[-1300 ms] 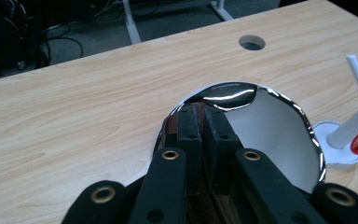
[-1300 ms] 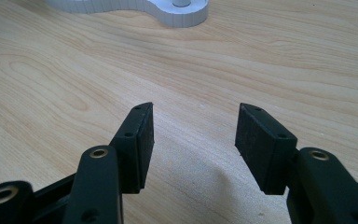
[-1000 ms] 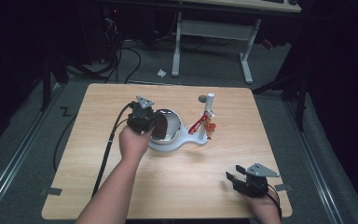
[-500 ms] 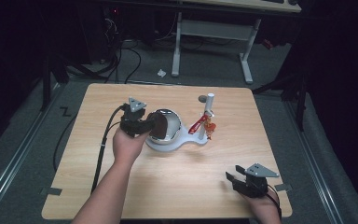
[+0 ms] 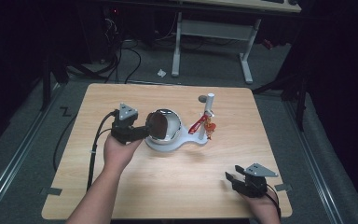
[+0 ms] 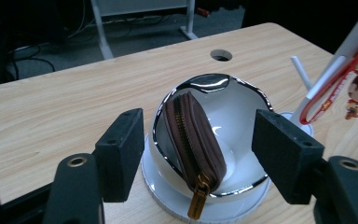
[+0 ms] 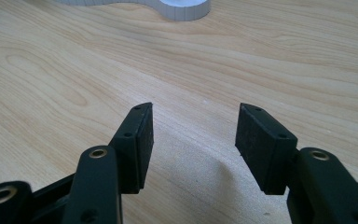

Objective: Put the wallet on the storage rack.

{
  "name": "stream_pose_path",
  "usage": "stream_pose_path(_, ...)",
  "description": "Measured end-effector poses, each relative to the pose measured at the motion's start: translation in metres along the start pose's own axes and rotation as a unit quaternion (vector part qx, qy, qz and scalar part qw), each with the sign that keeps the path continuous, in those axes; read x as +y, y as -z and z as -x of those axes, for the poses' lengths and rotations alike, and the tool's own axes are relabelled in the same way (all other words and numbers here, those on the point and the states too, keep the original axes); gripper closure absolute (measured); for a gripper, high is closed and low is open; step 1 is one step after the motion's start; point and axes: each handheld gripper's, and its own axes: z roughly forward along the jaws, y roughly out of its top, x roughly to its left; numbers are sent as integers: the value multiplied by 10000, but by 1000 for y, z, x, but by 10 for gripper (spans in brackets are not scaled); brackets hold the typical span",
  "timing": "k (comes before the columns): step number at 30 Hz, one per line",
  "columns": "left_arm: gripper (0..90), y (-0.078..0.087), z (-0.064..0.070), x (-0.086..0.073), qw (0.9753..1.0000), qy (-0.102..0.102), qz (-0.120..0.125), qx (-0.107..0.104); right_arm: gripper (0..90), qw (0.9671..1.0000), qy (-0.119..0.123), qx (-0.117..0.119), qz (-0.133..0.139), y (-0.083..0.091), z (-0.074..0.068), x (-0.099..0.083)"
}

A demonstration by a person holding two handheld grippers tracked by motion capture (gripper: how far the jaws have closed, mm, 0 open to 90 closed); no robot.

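Two spread claws: left claw (image 6: 198, 149) flanking a brown zipped leather pouch (image 6: 193, 140) in a shiny chrome bowl (image 6: 235, 116), right claw (image 7: 193, 144) over grained wood.

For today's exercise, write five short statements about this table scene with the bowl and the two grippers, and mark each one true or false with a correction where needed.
1. A brown zipped pouch lies inside the shiny bowl. True.
2. The left gripper is shut on the pouch. False: its jaws stand open on either side of the bowl.
3. The right gripper is open over bare table. True.
4. The bowl sits on a black base. False: the base is white.
5. A red keychain hangs on the white post. True.
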Motion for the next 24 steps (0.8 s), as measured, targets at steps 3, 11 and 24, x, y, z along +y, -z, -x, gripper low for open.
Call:
stream_pose_path(3,314,8,-2,-5,9999,49,48,-132,467,10000,-33,-4,-9,-1,0,0)
stream_pose_path(11,294,20,-16,-36,9998,94,-166,-27,454,10000,-38,35,4,-1,0,-1)
stream_pose_path(24,268,26,-25,-119,9973,200,-580,-394,448,9999,-79,57,-83,-4,0,-1)
